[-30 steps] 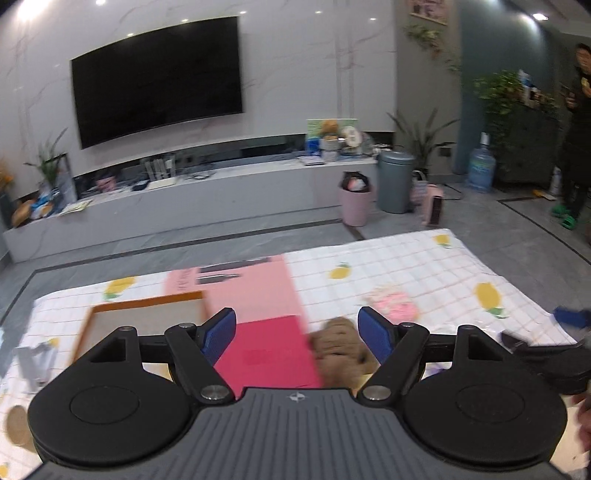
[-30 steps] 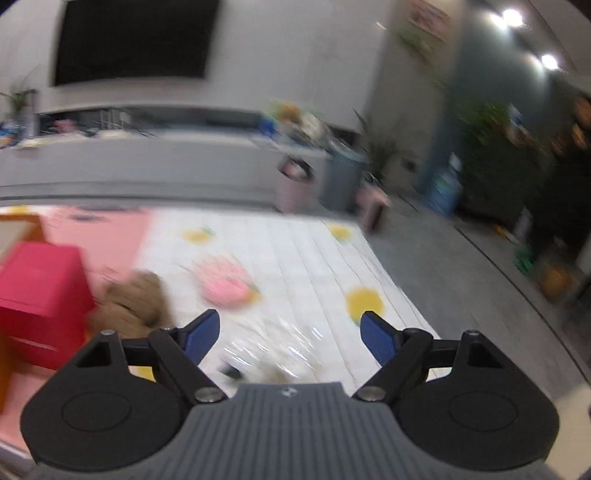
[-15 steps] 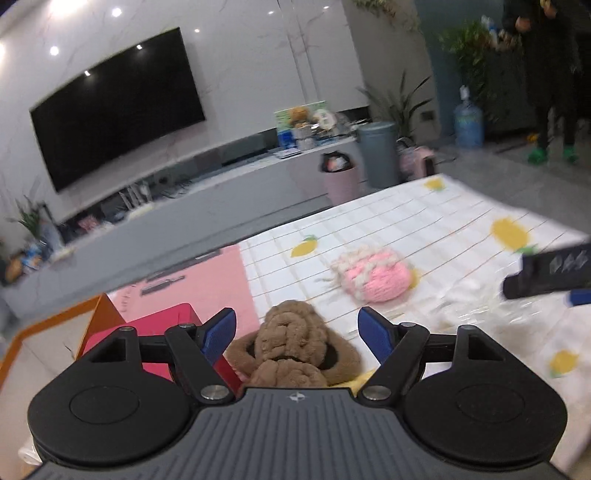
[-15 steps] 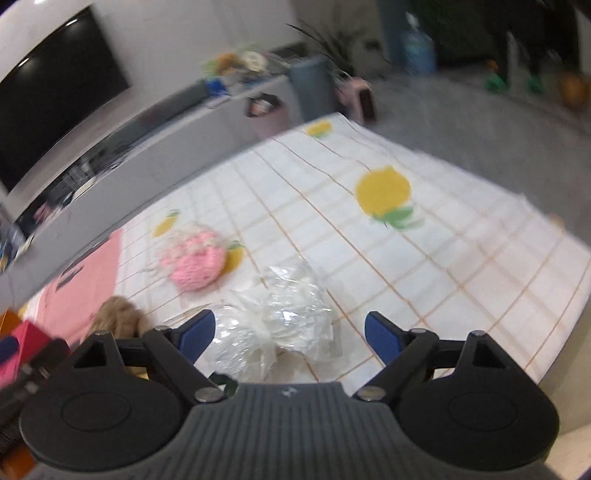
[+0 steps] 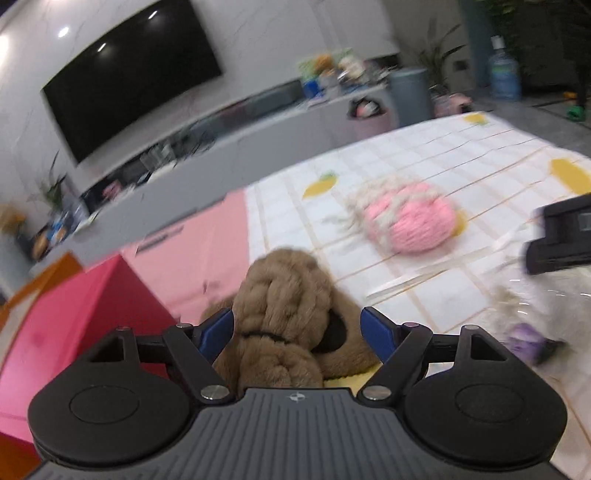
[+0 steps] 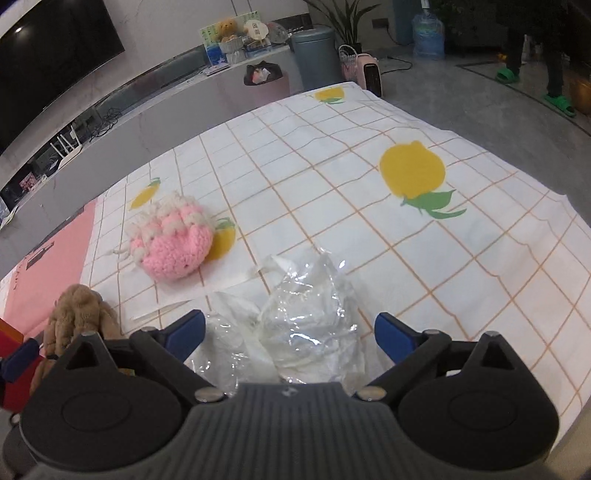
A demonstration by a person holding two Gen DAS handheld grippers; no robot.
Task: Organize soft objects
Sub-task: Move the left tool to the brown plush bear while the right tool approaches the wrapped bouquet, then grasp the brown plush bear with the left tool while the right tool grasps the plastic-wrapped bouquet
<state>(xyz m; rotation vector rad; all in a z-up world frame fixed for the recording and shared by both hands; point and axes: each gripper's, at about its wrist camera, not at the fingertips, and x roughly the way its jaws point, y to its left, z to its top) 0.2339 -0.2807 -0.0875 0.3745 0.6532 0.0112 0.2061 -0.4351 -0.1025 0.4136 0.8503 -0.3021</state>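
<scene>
Here, left gripper [image 5: 297, 328] fingers wide around brown plush [image 5: 284, 314], right gripper [image 6: 290, 334] fingers just widening over clear bag [image 6: 295, 325]

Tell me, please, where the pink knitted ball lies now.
In the right wrist view the pink knitted ball lies on the checked cloth, left of centre, beyond the clear plastic bag and the brown plush toy.

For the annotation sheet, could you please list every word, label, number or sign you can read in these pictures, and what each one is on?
No text can be read in either view.
Pink mat: dark printed marks, too small to read.
Green card on the TV counter: print too small to read.
Round white card beside the teddy bear: a QR-like square, not legible.
Left tongs body: a small round emblem, no letters.
Water jug: no label readable.
</scene>
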